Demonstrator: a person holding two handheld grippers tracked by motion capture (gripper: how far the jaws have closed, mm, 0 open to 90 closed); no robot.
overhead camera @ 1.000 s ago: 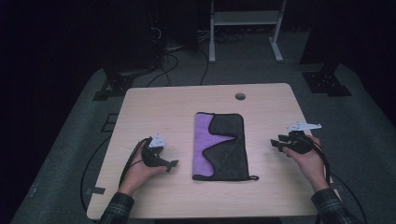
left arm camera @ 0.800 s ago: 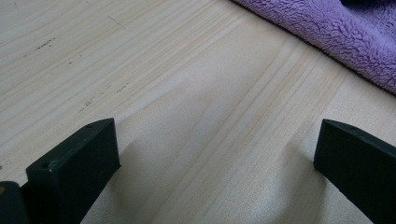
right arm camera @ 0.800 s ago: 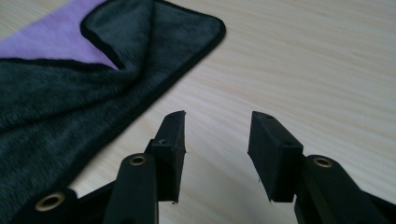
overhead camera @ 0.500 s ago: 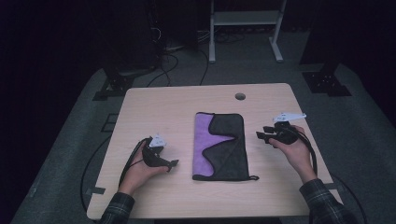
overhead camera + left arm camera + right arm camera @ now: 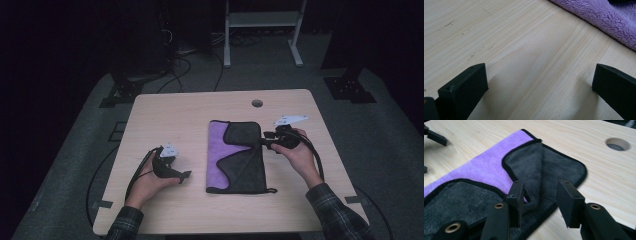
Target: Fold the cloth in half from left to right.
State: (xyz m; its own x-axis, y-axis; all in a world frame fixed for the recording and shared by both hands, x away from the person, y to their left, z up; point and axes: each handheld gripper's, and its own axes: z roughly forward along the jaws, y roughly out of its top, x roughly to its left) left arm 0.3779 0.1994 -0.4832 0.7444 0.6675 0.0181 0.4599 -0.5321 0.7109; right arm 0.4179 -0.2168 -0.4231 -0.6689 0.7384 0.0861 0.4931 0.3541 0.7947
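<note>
Right tool point(image 5: 539, 200) spread over cloth point(image 5: 544, 167) edge, left tool point(image 5: 536, 92) spread on bare table point(image 5: 511, 37), high view hides both gaps.

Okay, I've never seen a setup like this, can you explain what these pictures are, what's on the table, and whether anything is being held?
A person sits at a wooden table with a hand-held two-jaw tool in each hand. One picture looks down from above; the other two come from cameras riding on each tool.

On the table lies a folded cloth, purple on one side and black on the other.

The left gripper rests on the bare wood beside the cloth, jaws wide apart, holding nothing. The right gripper hovers over the cloth's right edge. Its jaws are apart with the black fabric below them; nothing is gripped yet.
</note>
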